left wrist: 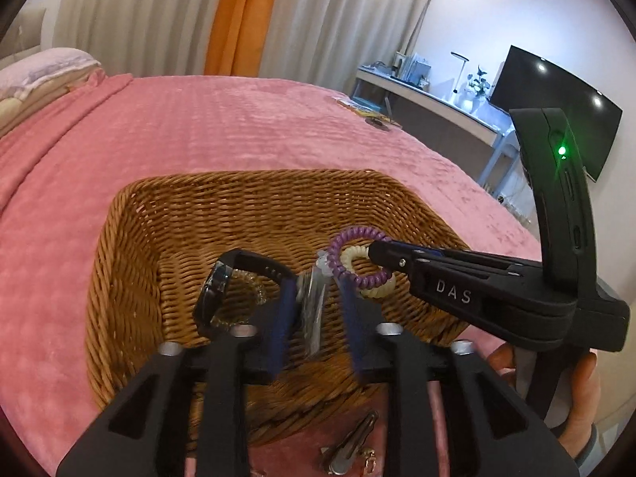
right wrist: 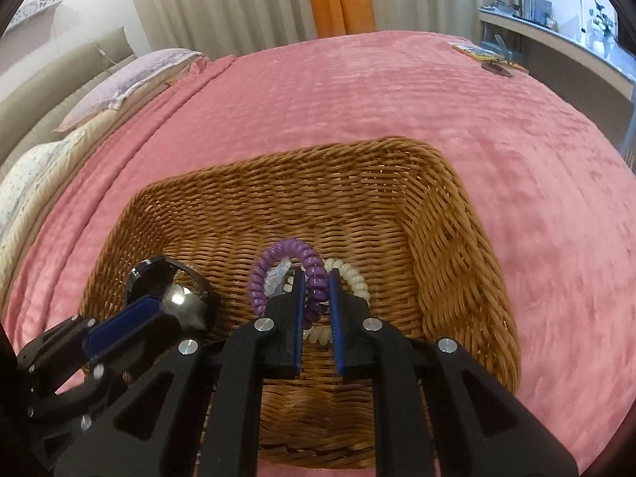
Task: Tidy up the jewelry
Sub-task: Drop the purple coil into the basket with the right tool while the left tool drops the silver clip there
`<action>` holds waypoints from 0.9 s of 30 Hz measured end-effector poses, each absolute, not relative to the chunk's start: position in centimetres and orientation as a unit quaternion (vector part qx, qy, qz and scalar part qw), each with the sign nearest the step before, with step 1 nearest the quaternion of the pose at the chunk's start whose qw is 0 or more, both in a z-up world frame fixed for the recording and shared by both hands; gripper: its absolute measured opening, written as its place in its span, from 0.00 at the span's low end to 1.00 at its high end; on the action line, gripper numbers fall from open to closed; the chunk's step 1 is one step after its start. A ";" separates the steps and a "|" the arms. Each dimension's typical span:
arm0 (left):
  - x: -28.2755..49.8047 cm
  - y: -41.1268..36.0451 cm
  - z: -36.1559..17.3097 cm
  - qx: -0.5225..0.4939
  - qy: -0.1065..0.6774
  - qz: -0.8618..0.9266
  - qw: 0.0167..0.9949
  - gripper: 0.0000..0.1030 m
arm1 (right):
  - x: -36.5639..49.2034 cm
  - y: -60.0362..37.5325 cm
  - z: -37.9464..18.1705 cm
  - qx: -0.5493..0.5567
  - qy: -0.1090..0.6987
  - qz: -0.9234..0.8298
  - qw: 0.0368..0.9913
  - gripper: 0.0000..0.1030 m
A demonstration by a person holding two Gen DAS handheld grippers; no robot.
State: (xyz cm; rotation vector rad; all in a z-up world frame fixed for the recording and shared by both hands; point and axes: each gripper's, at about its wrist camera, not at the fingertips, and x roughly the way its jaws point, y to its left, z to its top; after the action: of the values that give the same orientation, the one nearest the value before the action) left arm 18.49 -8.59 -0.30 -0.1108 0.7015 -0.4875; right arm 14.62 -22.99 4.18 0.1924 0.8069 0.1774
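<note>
Lower frame: left gripper (left wrist: 316,310) over wicker basket (left wrist: 167,214), jaws parted, watch (left wrist: 222,290) just beside its left finger. Centre-right: right gripper (right wrist: 316,310) clenched on purple coil band (right wrist: 278,262), cream coil band (right wrist: 349,274) behind, above basket floor.

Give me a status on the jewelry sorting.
Done: the watch sits inside the basket, beside the open left hand-held gripper. In hand: the right hand-held gripper is shut on the purple coil over the basket, with the cream coil against it; whether that one is gripped too is unclear. Left: release the coils, then fetch the clip lying on the blanket outside the basket.
</note>
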 end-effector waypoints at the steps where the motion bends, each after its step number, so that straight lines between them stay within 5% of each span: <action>1: 18.2 -8.4 -0.1 -0.056 0.335 -0.237 0.910 0.32 | 14.8 -23.1 4.2 0.095 0.391 0.086 0.911 0.14; 8: 14.9 -6.1 3.2 -0.111 0.304 -0.272 0.906 0.42 | 11.1 -23.7 7.2 0.091 0.355 0.086 0.926 0.24; 10: 13.1 -5.3 4.2 -0.117 0.290 -0.279 0.908 0.43 | 9.2 -23.6 8.4 0.092 0.341 0.092 0.931 0.40; 12: 11.2 -4.5 5.3 -0.114 0.277 -0.280 0.912 0.44 | 7.4 -23.3 9.4 0.089 0.327 0.098 0.936 0.47; 27: 2.0 4.5 6.7 -0.132 0.241 -0.204 0.940 0.47 | -3.1 -19.6 7.7 0.048 0.296 0.133 0.945 0.47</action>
State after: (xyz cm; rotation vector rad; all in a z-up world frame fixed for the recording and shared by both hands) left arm 1.99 4.54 6.71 -0.2694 0.4925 -0.4169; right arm -3.08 -19.61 7.68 0.0983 0.6033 0.2720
